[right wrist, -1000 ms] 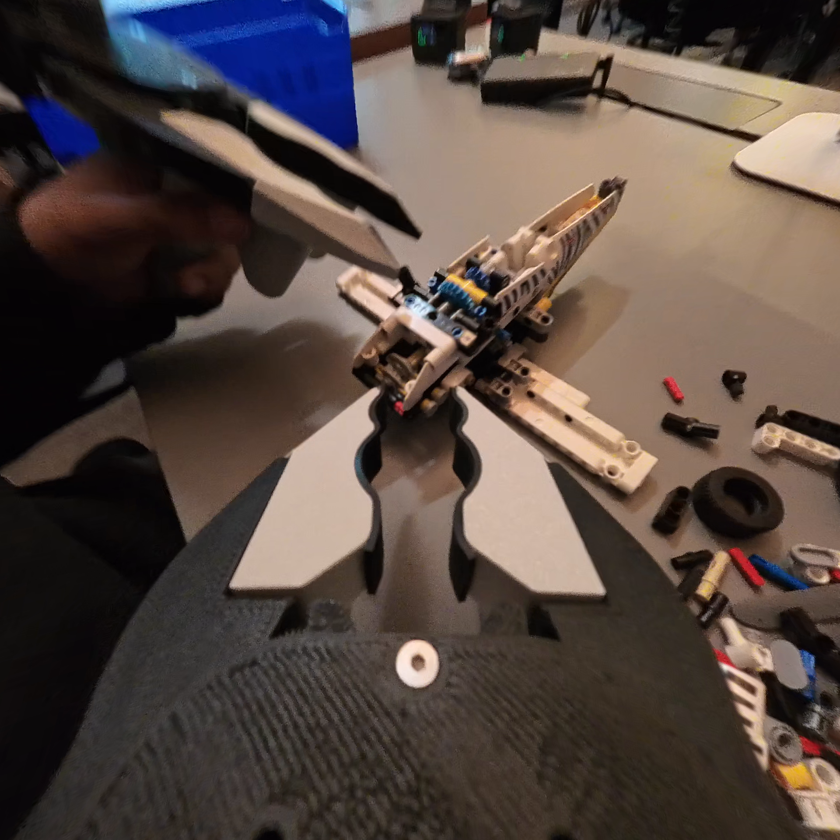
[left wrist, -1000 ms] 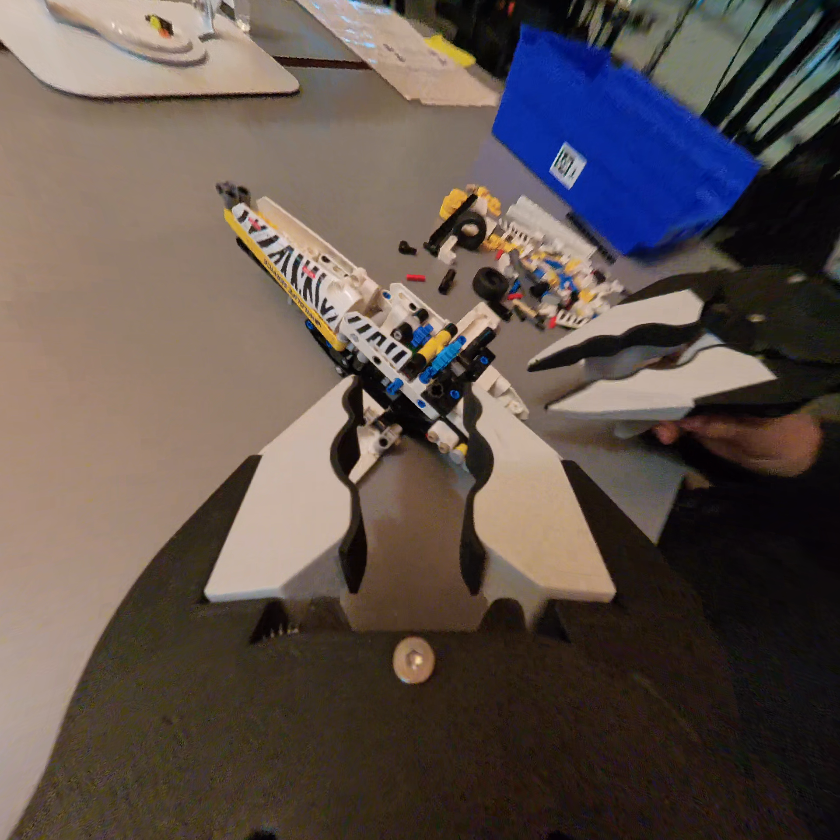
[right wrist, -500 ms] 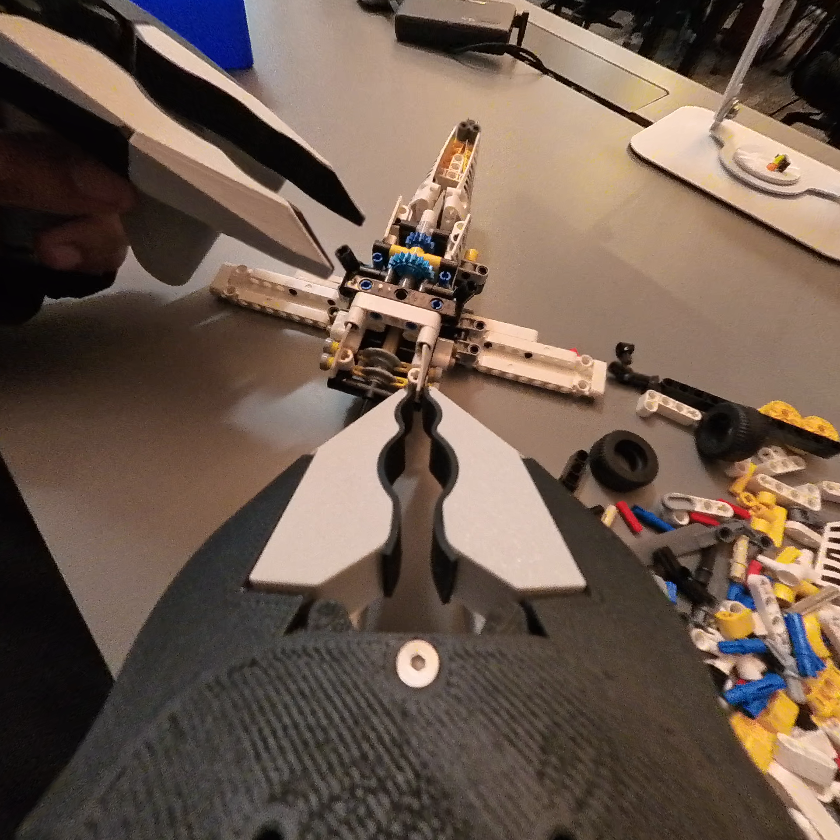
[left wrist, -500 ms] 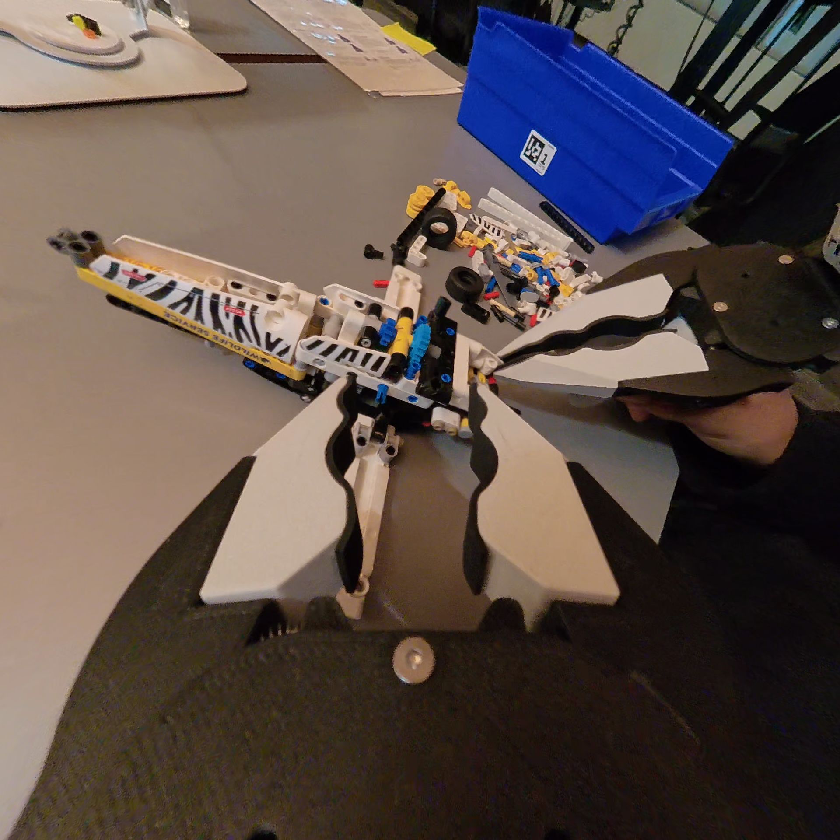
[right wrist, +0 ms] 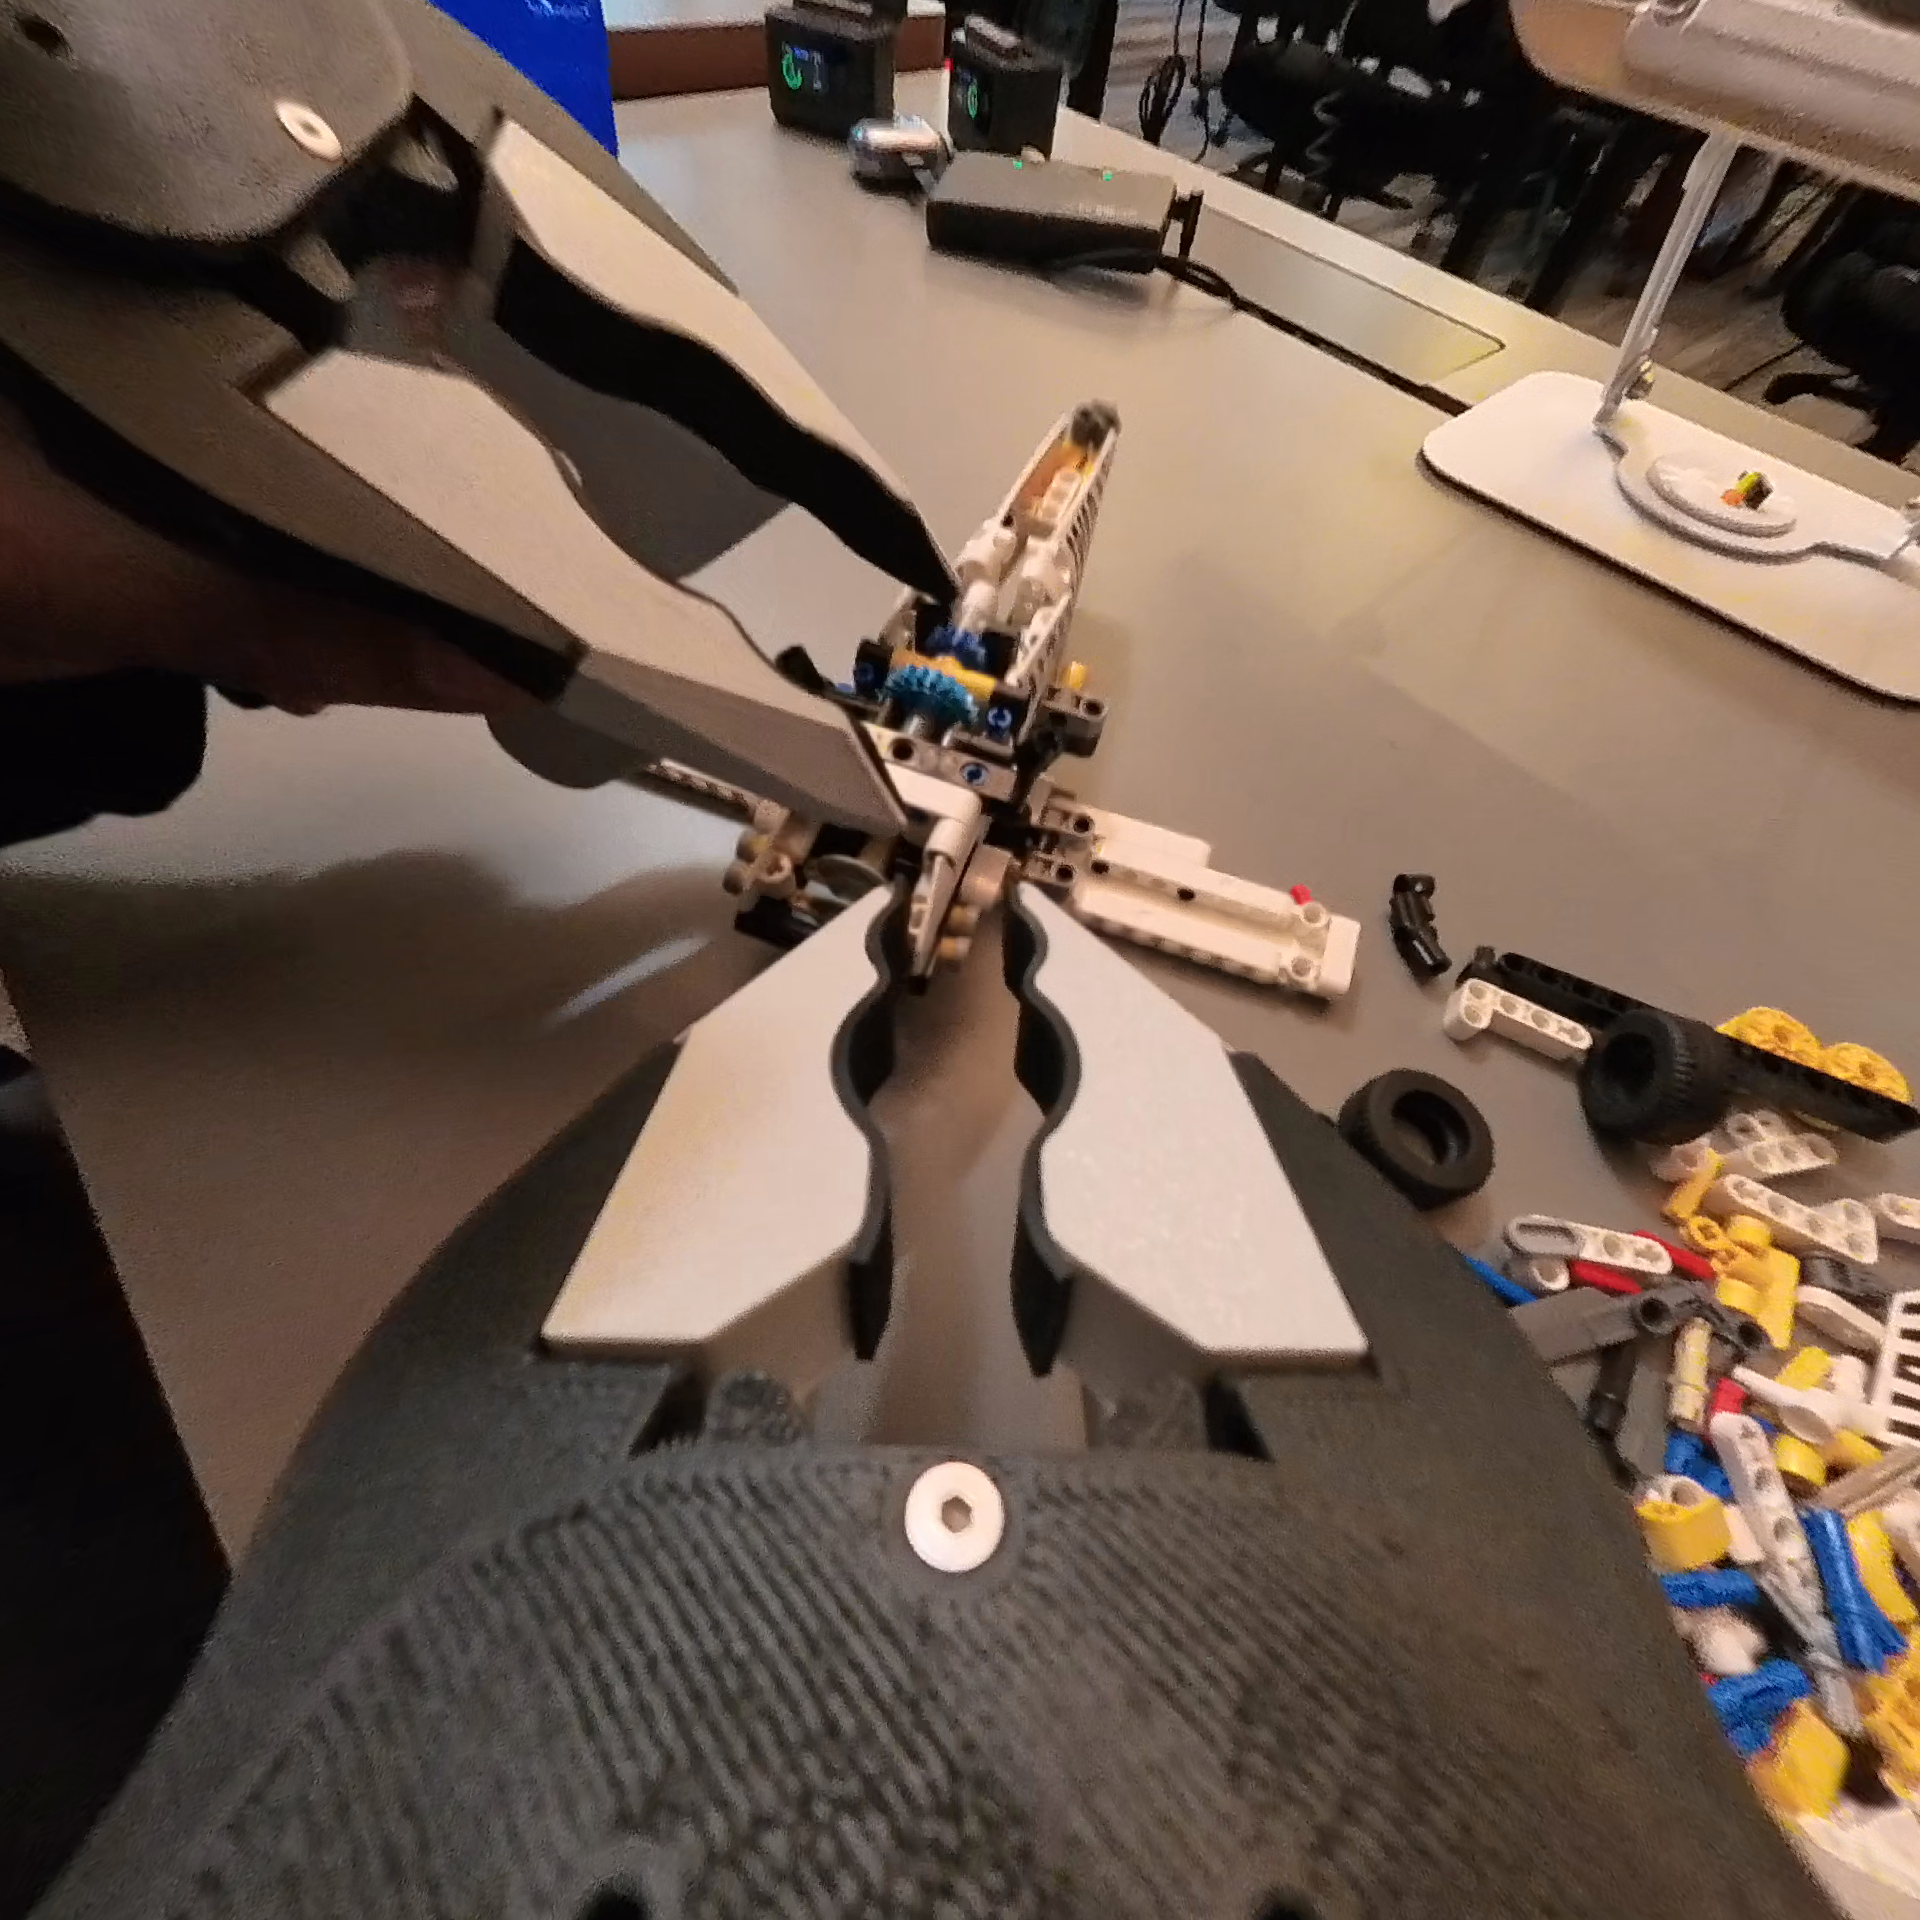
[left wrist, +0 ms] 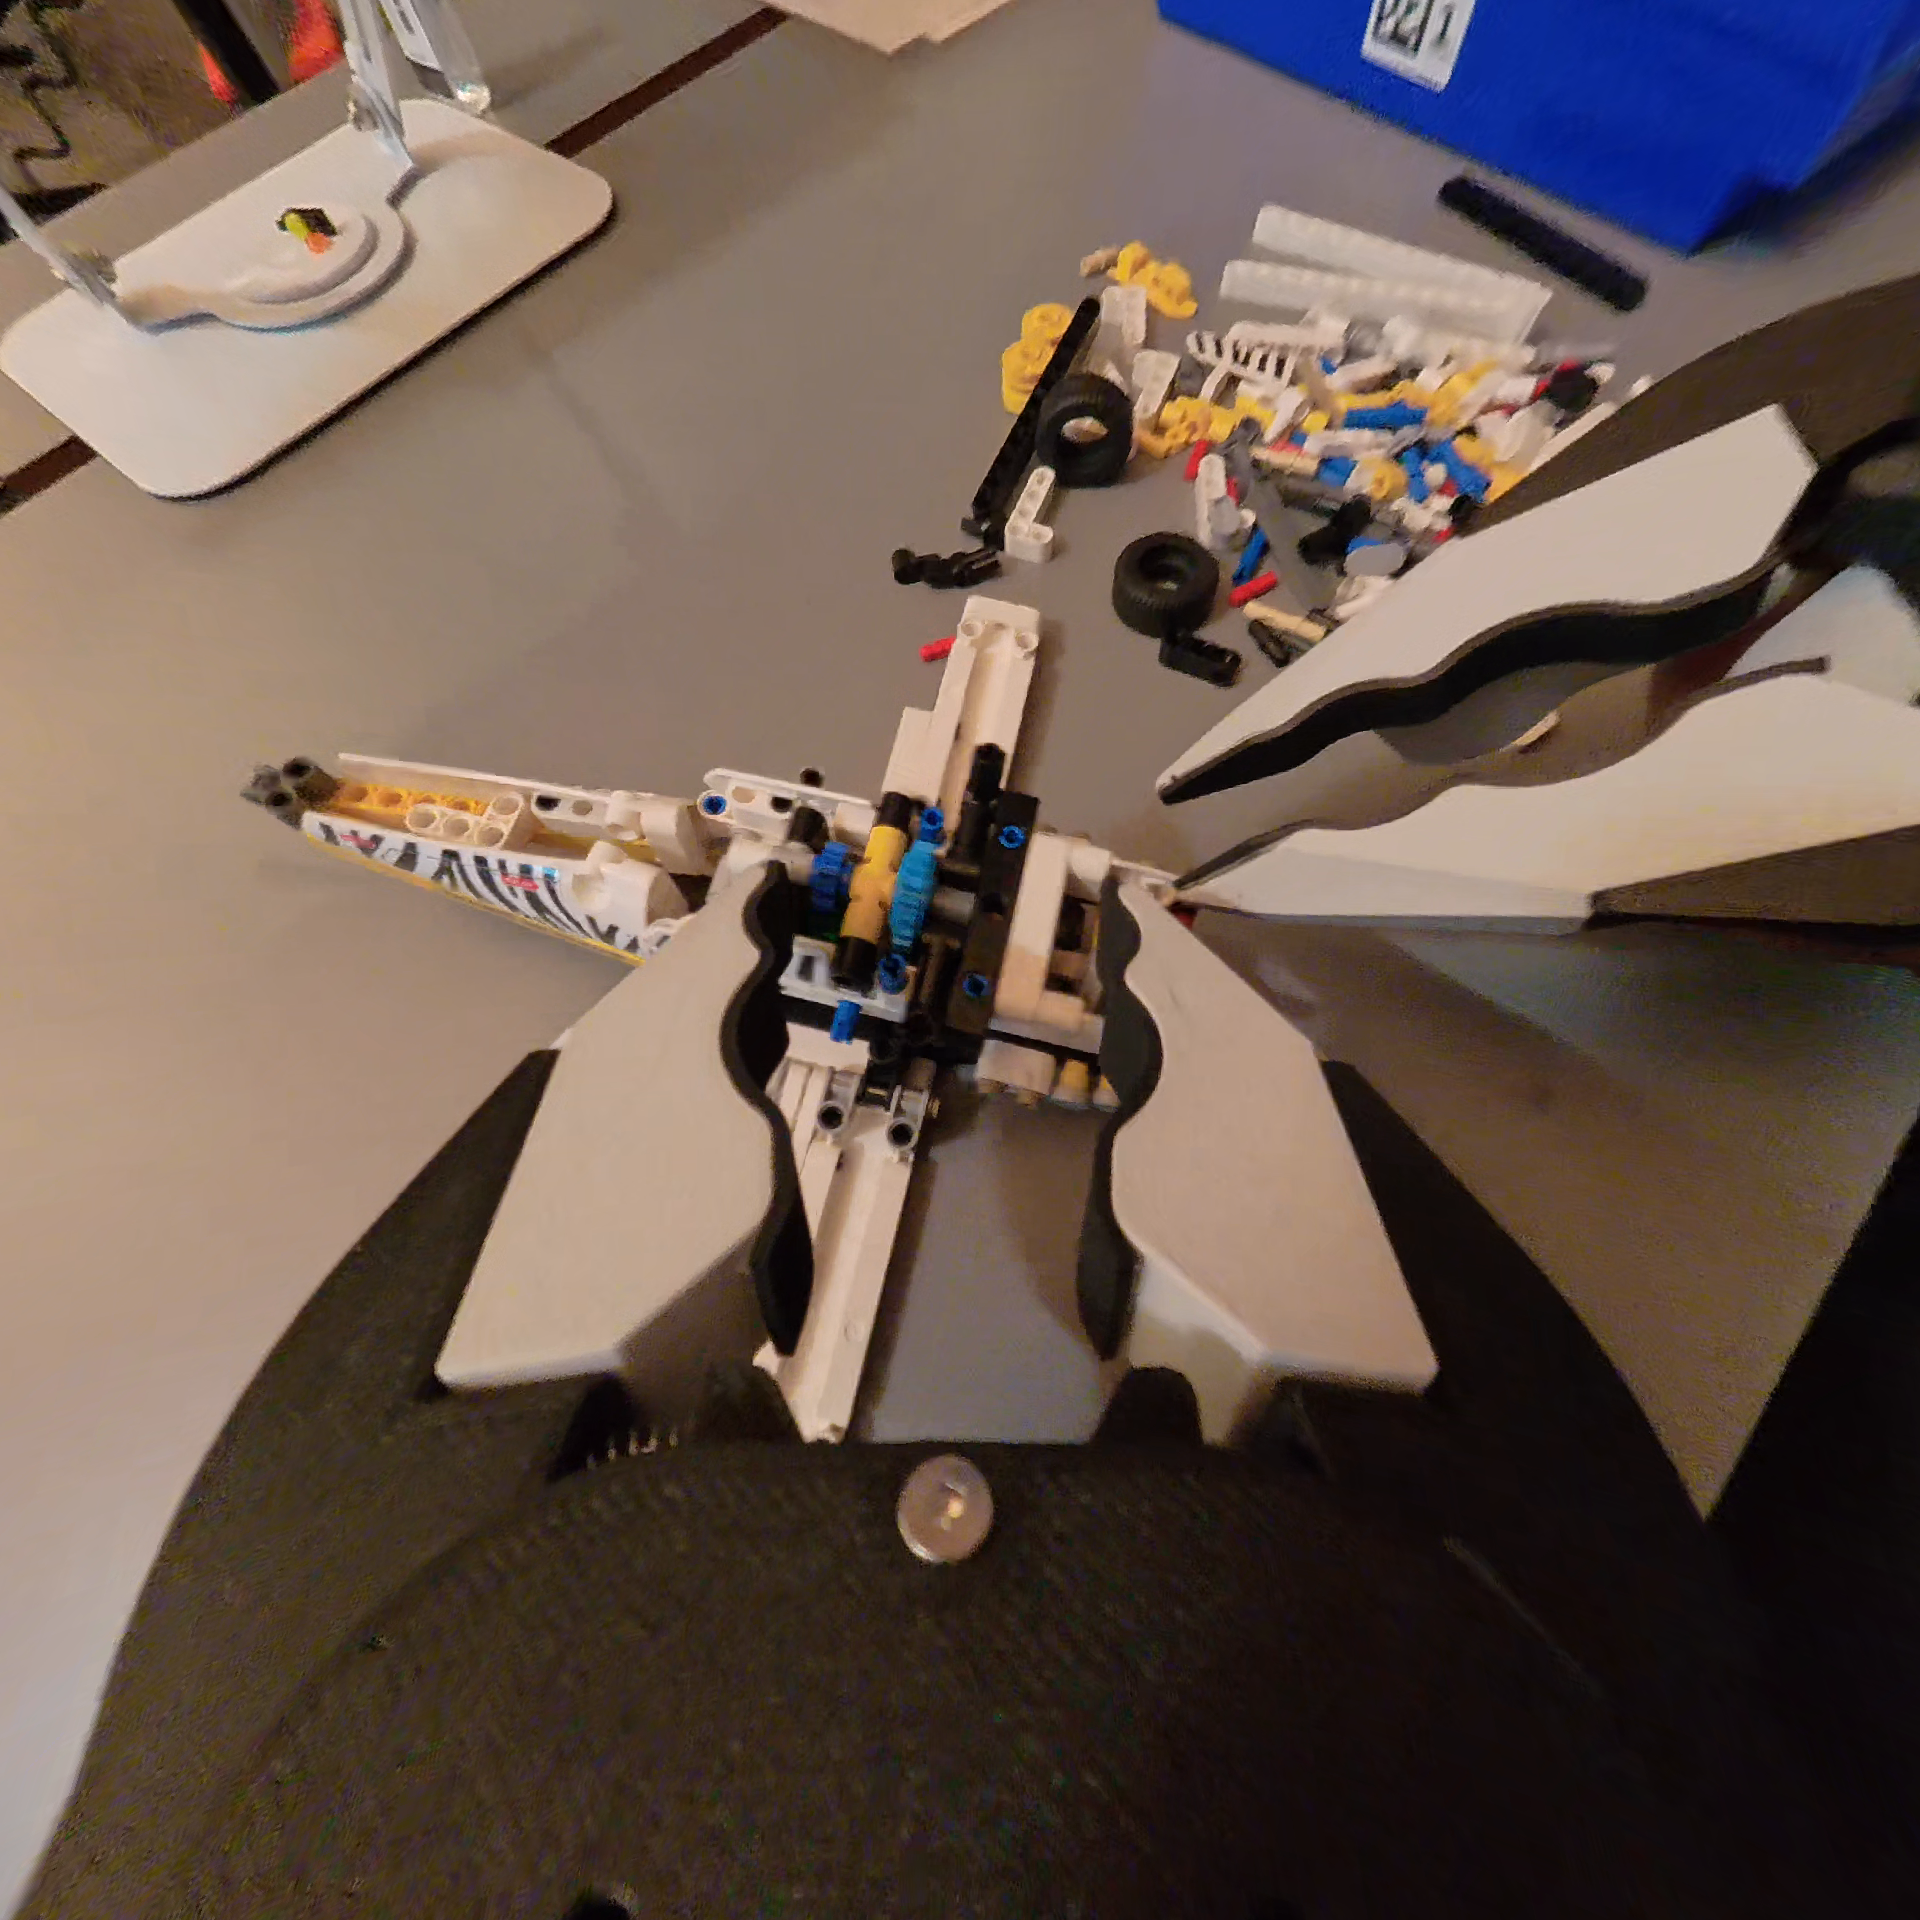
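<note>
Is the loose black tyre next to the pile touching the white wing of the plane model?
Apart. The right wrist view shows bare grey table between the tyre and the wing; the left wrist view shows the same gap.

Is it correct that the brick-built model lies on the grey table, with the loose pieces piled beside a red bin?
Not quite. The bin is blue, not red, as the left wrist view shows. The model does lie on the grey table, with the loose pieces beside the bin.

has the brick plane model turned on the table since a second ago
Yes. In the left wrist view, the model's nose pointed toward the white stand earlier; it now points left, wing toward the loose parts pile.
</note>
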Motion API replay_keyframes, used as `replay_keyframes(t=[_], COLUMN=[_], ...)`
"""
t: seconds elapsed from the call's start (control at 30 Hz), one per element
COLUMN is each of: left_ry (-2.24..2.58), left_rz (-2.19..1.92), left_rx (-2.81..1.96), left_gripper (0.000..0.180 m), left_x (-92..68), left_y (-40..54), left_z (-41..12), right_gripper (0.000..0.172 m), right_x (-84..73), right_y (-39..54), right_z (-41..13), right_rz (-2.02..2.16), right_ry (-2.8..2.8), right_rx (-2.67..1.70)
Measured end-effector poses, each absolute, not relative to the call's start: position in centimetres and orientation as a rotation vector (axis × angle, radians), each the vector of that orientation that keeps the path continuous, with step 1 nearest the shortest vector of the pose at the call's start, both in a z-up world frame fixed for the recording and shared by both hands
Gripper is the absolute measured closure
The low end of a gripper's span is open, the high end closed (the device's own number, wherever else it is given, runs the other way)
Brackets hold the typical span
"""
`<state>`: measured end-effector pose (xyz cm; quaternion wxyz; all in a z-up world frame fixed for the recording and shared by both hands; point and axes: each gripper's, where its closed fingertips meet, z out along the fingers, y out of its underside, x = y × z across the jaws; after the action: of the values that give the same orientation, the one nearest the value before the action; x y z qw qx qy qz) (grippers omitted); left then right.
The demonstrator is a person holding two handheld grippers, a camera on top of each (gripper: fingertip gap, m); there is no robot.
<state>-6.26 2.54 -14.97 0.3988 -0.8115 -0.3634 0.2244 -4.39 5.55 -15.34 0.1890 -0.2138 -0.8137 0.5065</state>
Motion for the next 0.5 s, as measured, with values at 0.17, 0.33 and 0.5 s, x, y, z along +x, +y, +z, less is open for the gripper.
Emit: replay_keyframes(t=[0.17, 0.33, 0.5], left_ry=[-0.933, -0.886, -0.785], left_rz=[0.564, 0.596, 0.644], left_rx=[-2.165, -2.281, -2.292], left_gripper=[0.124, 0.112, 0.111], left_x=[-6.4, -7.0, -7.6], left_y=[1.9, 1.5, 2.0], left_z=[-15.6, -16.5, -16.4], right_gripper=[0.156, 0.167, 0.168], right_x=[-4.6, -4.8, -5.3], right_y=[5.1, 4.5, 4.6], right_z=[-15.6, -16.0, -16.1], right_rz=[1.409, 1.408, 1.391], right_ry=[-2.31, -2.331, -2.325], right_rx=[-0.602, -0.606, -0.627])
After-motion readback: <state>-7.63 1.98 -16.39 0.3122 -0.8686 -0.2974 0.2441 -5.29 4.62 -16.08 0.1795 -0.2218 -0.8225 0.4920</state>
